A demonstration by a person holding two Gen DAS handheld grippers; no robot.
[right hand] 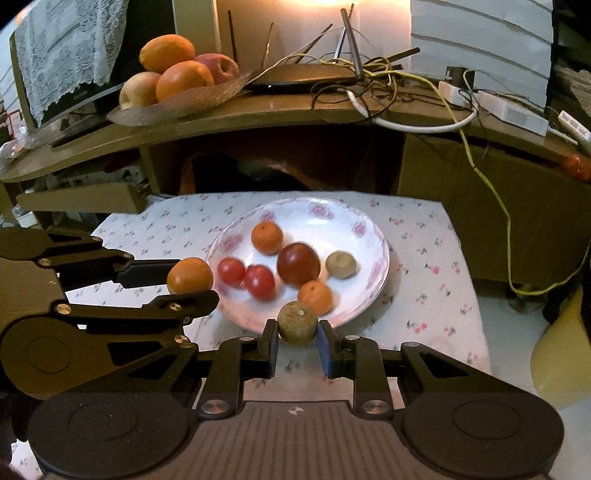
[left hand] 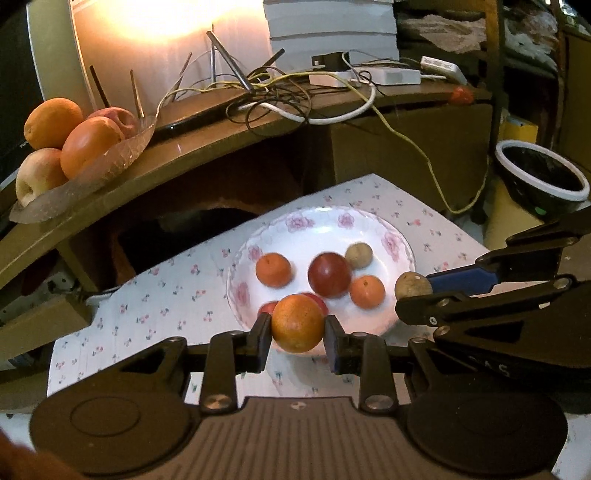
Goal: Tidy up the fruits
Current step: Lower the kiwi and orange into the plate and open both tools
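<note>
Left gripper [left hand: 297, 329] clamping an orange [left hand: 297, 323], right gripper [right hand: 297, 336] pinching a brown fruit [right hand: 297, 322]

Low table [right hand: 436, 280] under floral-print cloth, in front of curved wooden shelf [right hand: 266, 110]. Shelf cluttered with tangled cables [left hand: 273, 96], white adapters [left hand: 391, 76], and glass dish [left hand: 85, 177]. Bright warm glare [left hand: 166, 14] on rear wall; lace curtain [right hand: 66, 48] at left.
</note>
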